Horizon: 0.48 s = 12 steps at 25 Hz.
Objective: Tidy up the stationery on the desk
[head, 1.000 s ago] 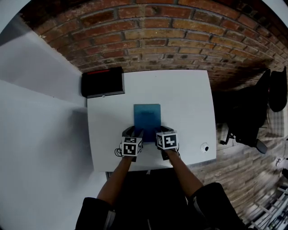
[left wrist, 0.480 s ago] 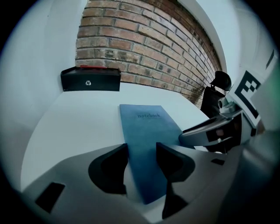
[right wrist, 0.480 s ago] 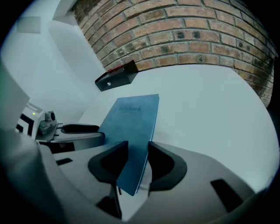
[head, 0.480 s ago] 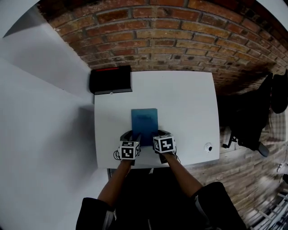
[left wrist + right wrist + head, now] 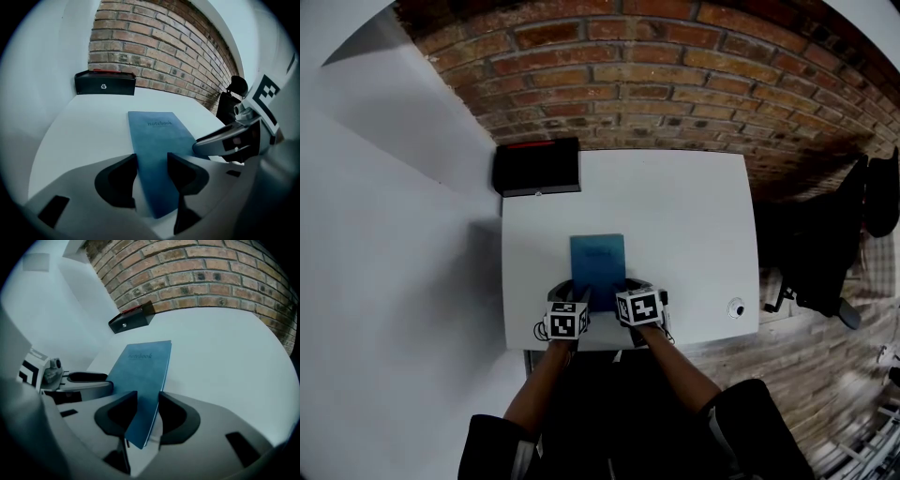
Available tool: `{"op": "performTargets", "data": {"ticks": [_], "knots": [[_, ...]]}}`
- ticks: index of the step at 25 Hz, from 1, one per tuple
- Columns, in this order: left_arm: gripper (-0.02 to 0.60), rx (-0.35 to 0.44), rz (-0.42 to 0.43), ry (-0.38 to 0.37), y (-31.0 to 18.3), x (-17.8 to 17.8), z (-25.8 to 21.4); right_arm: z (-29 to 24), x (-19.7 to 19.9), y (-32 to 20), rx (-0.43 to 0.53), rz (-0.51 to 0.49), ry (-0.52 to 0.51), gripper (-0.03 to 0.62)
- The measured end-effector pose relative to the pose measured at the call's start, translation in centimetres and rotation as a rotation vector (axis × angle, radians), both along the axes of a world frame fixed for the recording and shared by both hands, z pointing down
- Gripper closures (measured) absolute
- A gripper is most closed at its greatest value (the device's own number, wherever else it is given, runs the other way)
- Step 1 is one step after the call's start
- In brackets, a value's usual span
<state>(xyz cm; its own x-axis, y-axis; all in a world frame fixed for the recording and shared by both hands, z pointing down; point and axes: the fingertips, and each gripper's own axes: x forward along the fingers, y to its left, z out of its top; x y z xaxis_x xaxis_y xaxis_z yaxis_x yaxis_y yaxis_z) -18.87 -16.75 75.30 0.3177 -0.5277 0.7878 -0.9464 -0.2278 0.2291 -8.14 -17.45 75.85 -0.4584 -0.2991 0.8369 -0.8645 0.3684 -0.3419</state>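
Observation:
A blue notebook (image 5: 598,261) lies lengthwise on the white desk (image 5: 694,225), its near end at the front edge. My left gripper (image 5: 577,292) holds that end's left part and my right gripper (image 5: 624,285) its right part. In the left gripper view the cover (image 5: 159,140) fills the gap between the jaws of my left gripper (image 5: 152,168). In the right gripper view the notebook (image 5: 140,376) runs tilted between the jaws of my right gripper (image 5: 147,408), which close on it. Each gripper shows in the other's view, the right one (image 5: 234,140) and the left one (image 5: 79,383).
A black box (image 5: 536,169) with a red strip stands at the desk's far left corner by the brick wall. A small round white object (image 5: 735,307) sits near the front right corner. A dark office chair (image 5: 825,253) stands to the right of the desk.
The notebook has slid toward the desk's front edge, away from the black box, with both grippers drawing back at its near end.

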Motion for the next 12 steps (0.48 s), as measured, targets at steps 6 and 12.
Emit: {"op": "performTargets", "data": {"ticks": [6,12], "knots": [[0.367,-0.001,-0.021,0.011,0.36,-0.57,0.15,0.26,-0.44,0.53,0.002,-0.009,-0.007,0.437],[0.367,0.015,-0.018,0.011,0.37,-0.56,0.27,0.43,-0.39,0.5,0.037,-0.005,0.001,0.439]]}}
